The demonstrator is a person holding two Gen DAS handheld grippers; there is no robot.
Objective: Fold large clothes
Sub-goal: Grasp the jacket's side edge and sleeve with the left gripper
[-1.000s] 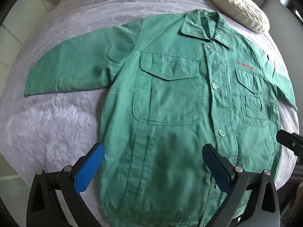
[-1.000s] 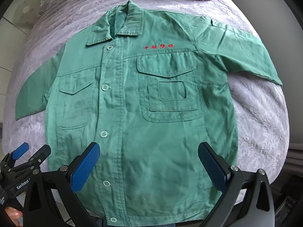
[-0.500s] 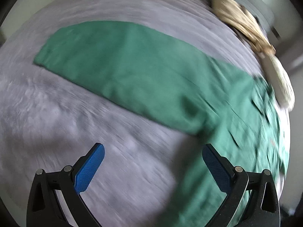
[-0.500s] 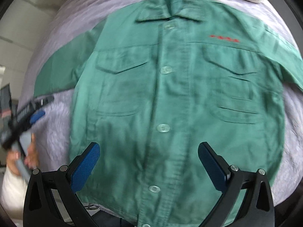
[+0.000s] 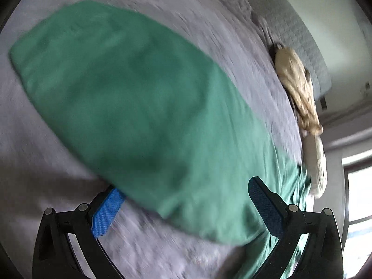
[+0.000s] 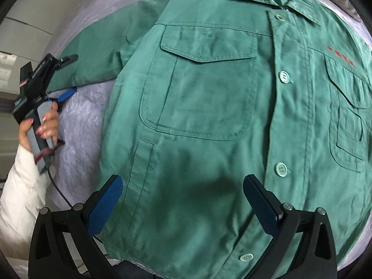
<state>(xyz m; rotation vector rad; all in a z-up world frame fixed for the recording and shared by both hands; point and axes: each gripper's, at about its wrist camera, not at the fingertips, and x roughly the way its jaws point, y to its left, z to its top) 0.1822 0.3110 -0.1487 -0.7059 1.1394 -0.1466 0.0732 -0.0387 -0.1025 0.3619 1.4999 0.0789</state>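
Since a second ago the left gripper [image 5: 183,207] has swung away from the jacket's front and now faces the outstretched sleeve [image 5: 130,107], while the right gripper [image 6: 183,207] has drifted leftward over the chest, so the button placket sits right of centre.

Red embroidered characters [image 6: 340,57] run above the far breast pocket in the right wrist view; they are too small and skewed to read. White lettering on the side of the left gripper's black body, seen from the right wrist camera [image 6: 39,72], is also illegible.

The green jacket [image 6: 209,121] lies flat, front up and buttoned, on a grey-lilac bedspread [image 6: 83,116]. The right wrist view shows collar, flap pockets and pale green buttons sharply. The left wrist view (heavily motion-blurred) shows only the sleeve as a broad green band, plus a beige cloth [image 5: 300,93] and a pale pillow [image 5: 316,162] at the bed's far edge, neither visible from the right.

Both grippers have their blue-padded fingers spread wide with nothing between them. The left one's tips appear to straddle the sleeve's near edge, though blur makes contact uncertain. A hand [image 6: 46,125] with a white sleeve [image 6: 21,186] holds the left gripper's handle.
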